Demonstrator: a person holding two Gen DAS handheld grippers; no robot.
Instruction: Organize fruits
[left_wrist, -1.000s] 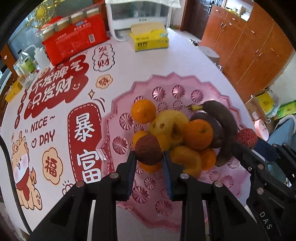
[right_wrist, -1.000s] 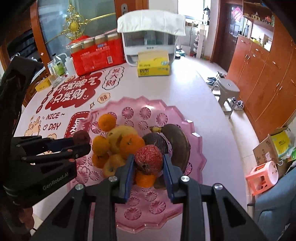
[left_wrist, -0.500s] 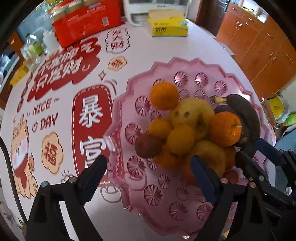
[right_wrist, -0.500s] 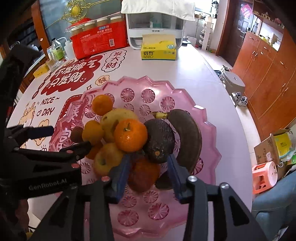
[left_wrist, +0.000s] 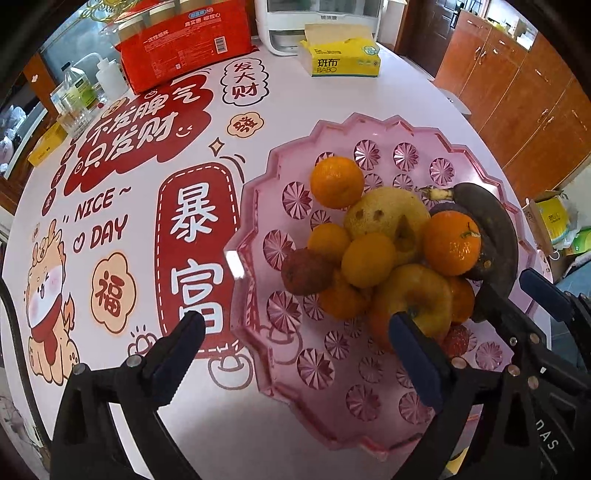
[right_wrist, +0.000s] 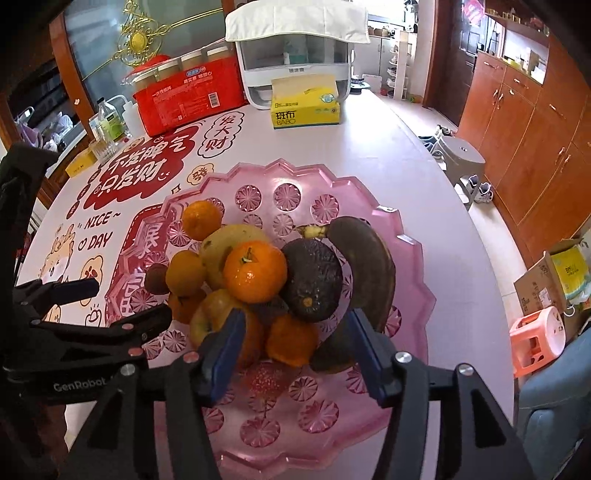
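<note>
Currently both hand-held grippers, left (left_wrist: 295, 347) and right (right_wrist: 295, 349), gape empty over pink tray (left_wrist: 369, 424). Red lychee (left_wrist: 456, 338), five o'clock: light, brittle-skinned; pinch gently across its middle.

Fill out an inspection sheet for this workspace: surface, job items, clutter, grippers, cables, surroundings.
Surface: white table with red and cartoon prints.
Job's things: pink tray holds a pile of oranges, a yellow apple, a dark avocado, a blackened banana, a brown lychee at the left of the pile and a red lychee on the tray floor.
Clutter: red carton, yellow tissue box, bottles, white appliance.
Grippers: left gripper and right gripper, jaws open and holding nothing.
Cables: nothing seen.
Surroundings: wooden cabinets, stool, cardboard box.
</note>
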